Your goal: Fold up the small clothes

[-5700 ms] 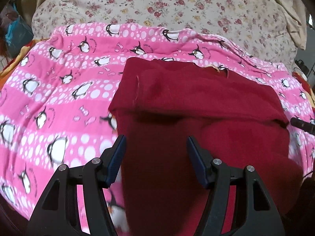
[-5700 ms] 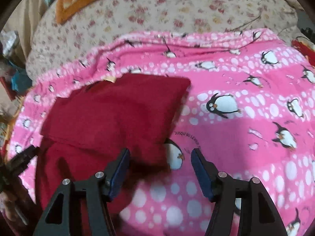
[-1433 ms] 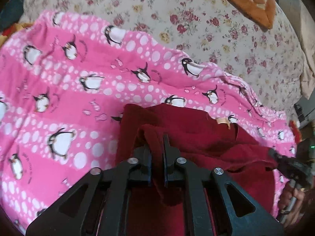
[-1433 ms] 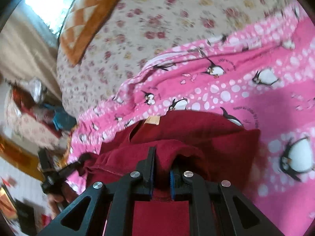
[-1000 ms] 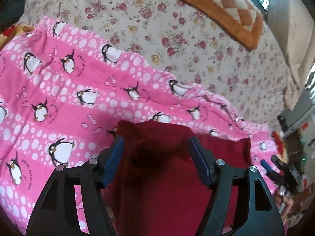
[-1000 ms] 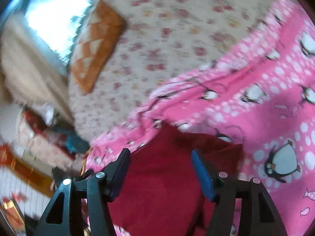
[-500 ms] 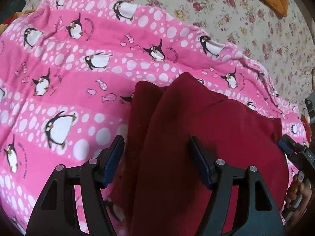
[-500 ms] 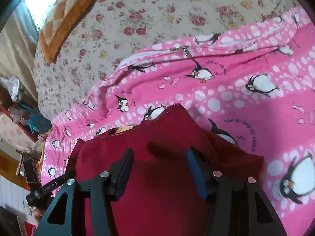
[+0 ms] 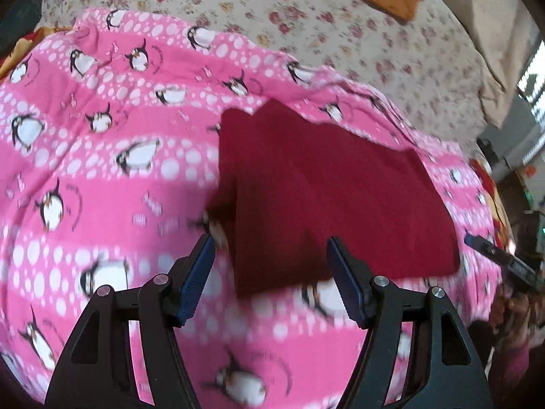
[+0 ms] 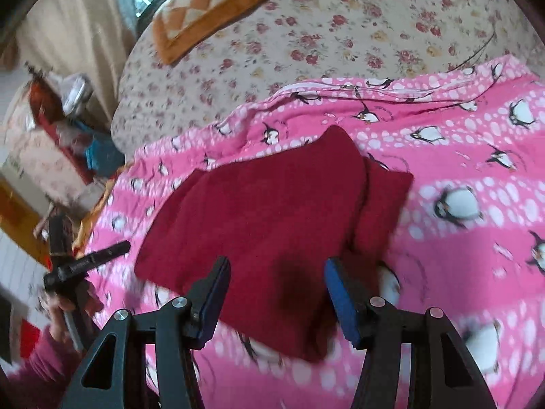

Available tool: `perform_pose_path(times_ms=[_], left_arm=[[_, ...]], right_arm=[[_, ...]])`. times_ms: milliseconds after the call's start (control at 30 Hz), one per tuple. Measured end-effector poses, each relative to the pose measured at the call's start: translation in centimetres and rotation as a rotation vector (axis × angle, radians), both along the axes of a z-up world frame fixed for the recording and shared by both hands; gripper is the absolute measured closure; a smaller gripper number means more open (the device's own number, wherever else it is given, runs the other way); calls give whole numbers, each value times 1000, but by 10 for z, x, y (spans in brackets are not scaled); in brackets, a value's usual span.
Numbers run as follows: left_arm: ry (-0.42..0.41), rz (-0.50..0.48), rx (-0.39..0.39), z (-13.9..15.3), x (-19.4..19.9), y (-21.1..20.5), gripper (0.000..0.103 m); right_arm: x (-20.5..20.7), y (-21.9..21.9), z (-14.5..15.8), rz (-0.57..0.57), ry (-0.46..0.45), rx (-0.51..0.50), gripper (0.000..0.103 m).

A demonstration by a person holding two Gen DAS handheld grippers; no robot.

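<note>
Maroon folded garment (image 9: 327, 184) shows no readable label; each hand-held gripper (image 9: 269, 269) (image 10: 276, 293) gapes, gripping nothing.

The garment (image 9: 327, 191) is dark red cloth, matt and slightly fuzzy like fleece. It lies on a pink blanket (image 9: 102, 170) of soft, smooth printed cloth, over a floral sheet (image 10: 340, 34) of thin matt cotton-like fabric, with an orange quilted cushion (image 10: 211, 3) beyond. The fingers (image 9: 197, 272) are matt black plastic with blue rubbery pads and small shiny metal screws.
</note>
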State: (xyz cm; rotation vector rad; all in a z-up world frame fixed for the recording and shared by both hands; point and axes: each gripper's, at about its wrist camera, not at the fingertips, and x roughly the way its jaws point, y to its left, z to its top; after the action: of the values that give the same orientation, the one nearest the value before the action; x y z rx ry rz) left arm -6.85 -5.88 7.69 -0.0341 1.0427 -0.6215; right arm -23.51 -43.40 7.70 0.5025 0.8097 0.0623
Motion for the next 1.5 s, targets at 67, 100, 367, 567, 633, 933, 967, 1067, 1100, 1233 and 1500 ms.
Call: perform_pose_path(times_ms=[67,100,367,567,633,933,967,1067,1100,1233,1500], left_arm=[[4,-19,22,-6,-9,5,35],[8,-19,35,-9,-14,7,35],[45,0,7,-15,-29,20,35],[61,8,6,-18,-31,21,35],[69,10,10,-21,-32,21,35],[123,41,-15,-31,-31,24,35],[118,39,-14,-30,-32,23,35],[117,39,-11,-29,-32,23,35],[121,40,-11,-30,-31,23,35],[135,47,-11,-33,-31,24,35],[107,40,2,-27,-33,25,35]], right_arm=[[-13,2,-6,4,12,1,48],[-19,2,-9,2,20,4,48],[-40,8,-33,-16,62,49,48],[-34,23,-25,12,25,24,48],[-33,25,-25,13,27,19,48],[-42,11,-30,-25,19,43,48],[-44,10,-30,-26,17,46,48],[-43,11,-32,-12,20,46,48],[-41,13,-32,-3,20,46,48],[-31,22,-31,19,13,12,48],[-4,23,-29,44,17,-33,93]])
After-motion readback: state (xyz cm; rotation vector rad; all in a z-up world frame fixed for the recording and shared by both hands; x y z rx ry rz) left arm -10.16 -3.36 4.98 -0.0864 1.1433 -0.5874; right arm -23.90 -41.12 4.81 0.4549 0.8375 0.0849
